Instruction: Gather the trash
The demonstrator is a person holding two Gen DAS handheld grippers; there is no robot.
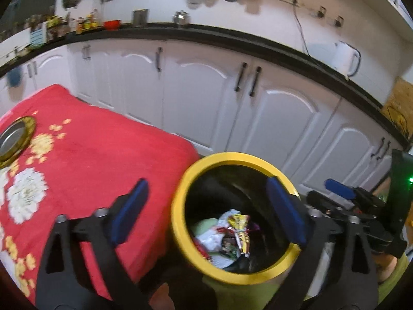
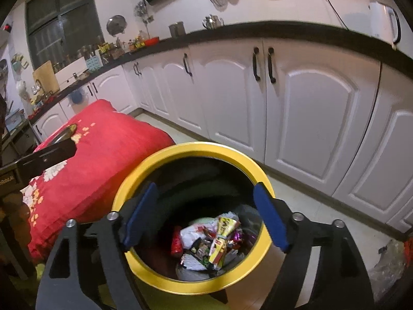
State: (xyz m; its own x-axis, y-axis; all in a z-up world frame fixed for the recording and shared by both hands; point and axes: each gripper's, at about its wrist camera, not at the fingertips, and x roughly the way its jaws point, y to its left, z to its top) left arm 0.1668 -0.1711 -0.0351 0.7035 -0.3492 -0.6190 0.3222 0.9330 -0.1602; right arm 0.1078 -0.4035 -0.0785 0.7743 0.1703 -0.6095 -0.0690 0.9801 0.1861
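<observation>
Hovering over the one yellow-rimmed bin (image 2: 192, 283), near the red-clothed worktop (image 1: 85, 160) on its left, both grippers are spread with nothing between their blue pads. The drop looks done; a good finish, I judge, is to lift straight up and keep the fingers off the rim. Left gripper (image 1: 206, 211) straddles the bin's left edge; right gripper (image 2: 204, 219) sits centred above it. Several crumpled wrappers (image 2: 214, 242) lie piled at the bottom, too tangled to count. One metal plate (image 1: 13, 139) rests far left.
</observation>
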